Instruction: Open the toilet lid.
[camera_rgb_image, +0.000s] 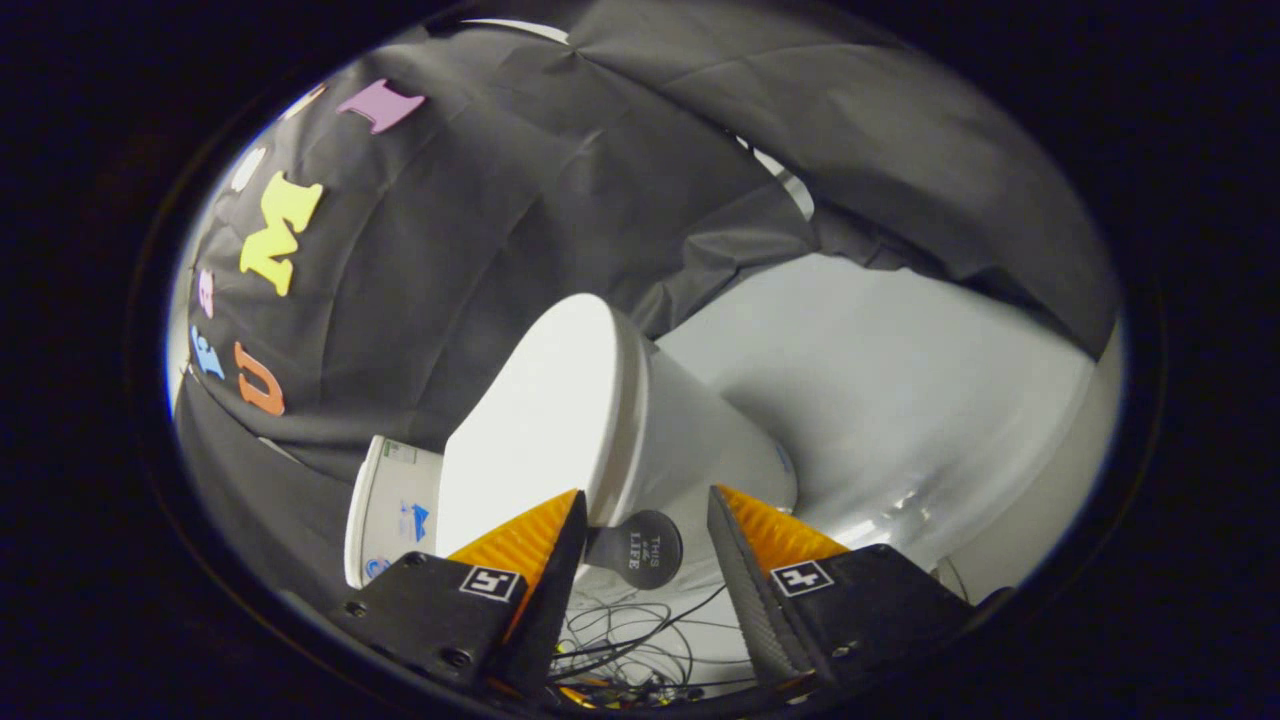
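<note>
The toilet lid (535, 420) lay closed over the bowl (700, 440), its broad white face just ahead of the left finger and its rim edge running down into the gap between the two fingers. The whole view was rolled over, so the toilet appeared tipped on its side. The gripper (645, 510) stood open, fingers well apart and holding nothing; the lid's near edge sat between the tips without either finger visibly pressing on it. A dark round disc (635, 550) showed low in the gap, with loose thin cables (630, 640) beneath it. Left of the lid, near the left finger, stood a white container (385, 505) with blue markings.

By my reading, the step in hand was the approach to the lid's front lip. The next move would call for hooking a finger under that lip, or closing on it, then swinging it up toward the far cloth wall (480, 220).
</note>
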